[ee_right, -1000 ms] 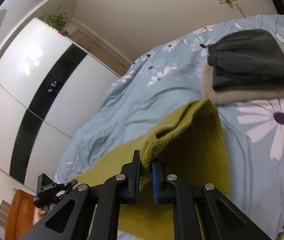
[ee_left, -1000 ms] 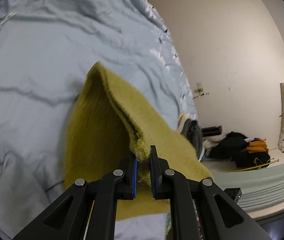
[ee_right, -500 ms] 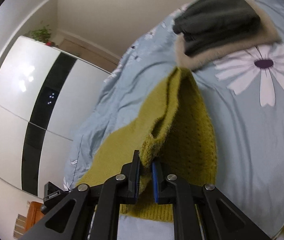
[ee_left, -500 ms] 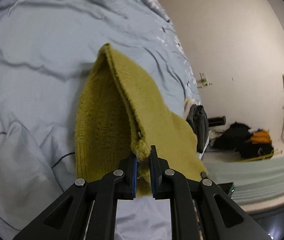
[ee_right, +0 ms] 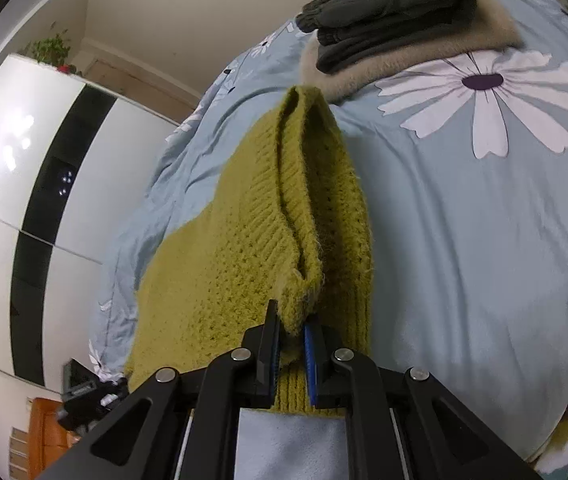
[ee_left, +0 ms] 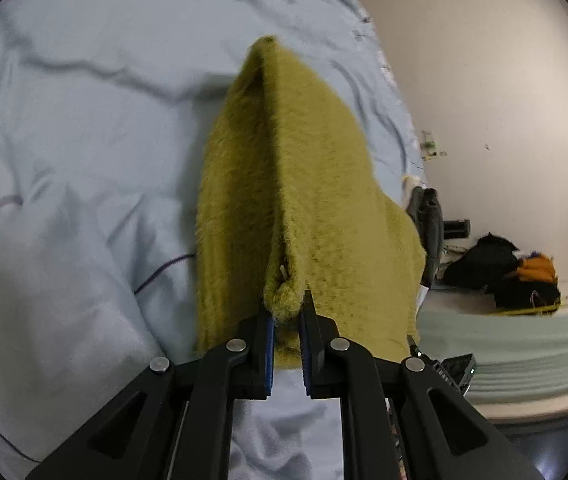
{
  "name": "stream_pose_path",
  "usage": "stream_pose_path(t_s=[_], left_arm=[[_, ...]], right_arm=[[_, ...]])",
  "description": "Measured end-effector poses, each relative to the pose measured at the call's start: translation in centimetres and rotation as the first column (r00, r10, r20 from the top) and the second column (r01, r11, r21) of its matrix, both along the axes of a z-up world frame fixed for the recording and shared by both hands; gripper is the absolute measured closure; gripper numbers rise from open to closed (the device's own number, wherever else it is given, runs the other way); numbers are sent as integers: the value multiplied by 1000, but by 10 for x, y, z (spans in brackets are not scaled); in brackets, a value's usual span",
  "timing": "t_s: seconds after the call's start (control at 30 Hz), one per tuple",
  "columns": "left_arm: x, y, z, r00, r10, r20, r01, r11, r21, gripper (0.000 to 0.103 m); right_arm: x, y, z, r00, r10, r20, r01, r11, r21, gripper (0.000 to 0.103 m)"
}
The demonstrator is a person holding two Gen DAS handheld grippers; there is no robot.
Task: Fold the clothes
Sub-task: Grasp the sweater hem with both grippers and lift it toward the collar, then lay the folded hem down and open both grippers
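A mustard-yellow knit sweater [ee_left: 308, 184] hangs doubled over above the light blue bedspread [ee_left: 84, 120]. My left gripper [ee_left: 286, 312] is shut on one corner of its folded edge. My right gripper [ee_right: 290, 326] is shut on the other corner of the same sweater [ee_right: 252, 240], where the ribbed hem shows. The sweater drapes down on both sides of the held edge, lifted off the floral bedspread [ee_right: 464, 208]. The other gripper shows at the lower right of the left wrist view [ee_left: 456, 368] and the lower left of the right wrist view [ee_right: 84, 396].
A folded dark grey garment [ee_right: 388, 8] lies on a folded beige one [ee_right: 416, 56] at the far end of the bed. A white and black wardrobe [ee_right: 36, 184] stands to the left. Dark and orange clothes [ee_left: 512, 272] lie on the floor by the wall.
Both grippers have swung with the sweater: its folded edge now points straight away from each camera, and the sweater hangs higher and nearer the folded pile.
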State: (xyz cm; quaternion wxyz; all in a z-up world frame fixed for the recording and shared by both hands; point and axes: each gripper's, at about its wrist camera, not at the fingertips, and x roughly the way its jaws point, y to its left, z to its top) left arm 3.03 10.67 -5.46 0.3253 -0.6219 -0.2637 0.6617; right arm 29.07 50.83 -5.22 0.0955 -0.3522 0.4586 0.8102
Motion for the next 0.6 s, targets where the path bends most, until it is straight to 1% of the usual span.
stream_pose_path(t_s=[0.03,0.07,0.1,0.13,0.17,0.2,0.27,0.3,0.33,0.37,0.4,0.47,0.5,0.53,0.6], left_arm=[[-2,-2,3,1000,3,-9,-3,1000,-1,91],[-4,-4,5,1000,6,-18,-6,1000,-3,88],[-6,-6,8,1000,9,-28,-9,1000,-4,81],[-8,-7,11,999,12,-37,-12,1000,-5,75],[-9,-12,11,999,28,-38,-29,1000,-8,64],[-11,-17,9,998,50,-38,-50,999,-11,58],[-18,-26,5,996,90,-20,-90,996,0,49],[-22,-31,1,994,113,5,-113,993,13,37],[-25,-32,-5,992,123,32,-123,992,24,30],[-27,-33,-11,990,127,58,-129,991,34,30],[-29,-33,-17,988,131,83,-135,990,43,30],[-32,-31,-28,983,131,126,-138,989,50,28],[-34,-26,-32,982,124,141,-132,990,43,27],[-35,-22,-34,983,116,144,-122,992,33,26],[-37,-15,-36,985,97,143,-101,995,19,25]], right_arm=[[0,0,1,1000,5,0,-5,1000,7,92],[1,0,2,1000,8,-1,-8,1000,6,91],[2,1,3,1000,8,-2,-8,1000,1,88],[3,2,3,1000,6,-5,-6,1000,-6,88],[5,4,3,1000,3,-11,-3,1000,-11,88],[7,6,4,1000,-1,-18,1,1000,-14,87],[11,9,4,1000,-11,-26,11,1000,-13,80],[13,11,5,999,-25,-21,25,1000,-3,71],[15,14,4,999,-45,-16,45,999,4,52],[17,17,3,998,-67,-12,67,998,7,42],[19,21,0,996,-86,-14,86,996,-9,31],[22,26,-9,994,-109,-28,107,992,-73,27],[21,28,-14,993,-107,-40,102,988,-116,24],[20,29,-20,993,-105,-44,98,984,-149,23],[14,28,-30,995,-95,-28,89,980,-175,22]])
